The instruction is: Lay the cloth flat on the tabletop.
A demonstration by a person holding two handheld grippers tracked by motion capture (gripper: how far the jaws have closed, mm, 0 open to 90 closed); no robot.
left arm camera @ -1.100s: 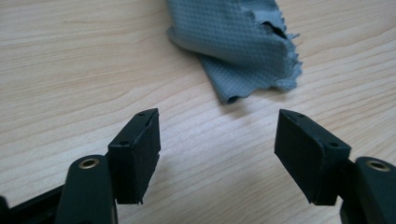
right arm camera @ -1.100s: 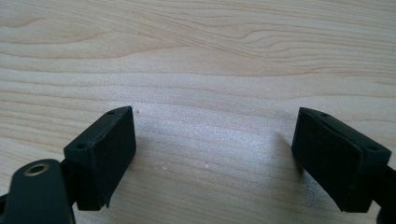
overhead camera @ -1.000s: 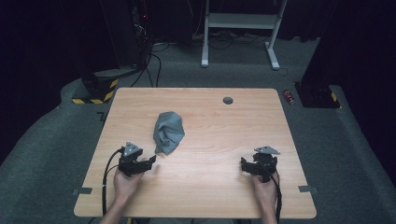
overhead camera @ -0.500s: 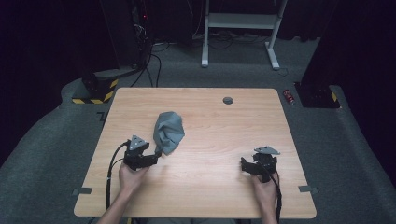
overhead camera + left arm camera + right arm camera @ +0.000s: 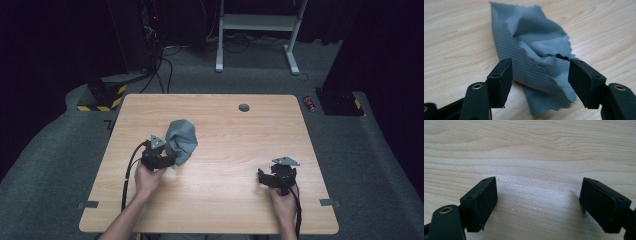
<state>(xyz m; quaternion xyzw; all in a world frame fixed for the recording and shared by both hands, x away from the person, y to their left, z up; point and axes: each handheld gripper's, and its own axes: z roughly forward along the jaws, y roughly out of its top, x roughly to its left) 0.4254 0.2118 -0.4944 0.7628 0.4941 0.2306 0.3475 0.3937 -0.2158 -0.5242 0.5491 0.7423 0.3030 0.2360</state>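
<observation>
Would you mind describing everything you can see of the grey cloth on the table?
The grey cloth is a small, crumpled piece of finely ribbed fabric with rough, frayed-looking edges. It lies in a loose heap of raised folds on the left half of the wooden table, rather than spread flat. In the left gripper view, the left gripper has its jaws open on either side of the cloth's near end, which lies between them; whether either jaw touches the fabric cannot be told.

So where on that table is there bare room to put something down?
Bare wood lies between the grey cloth and the right gripper, and along the far edge around the small round hole. The crowded spot is where the left gripper meets the cloth.
</observation>
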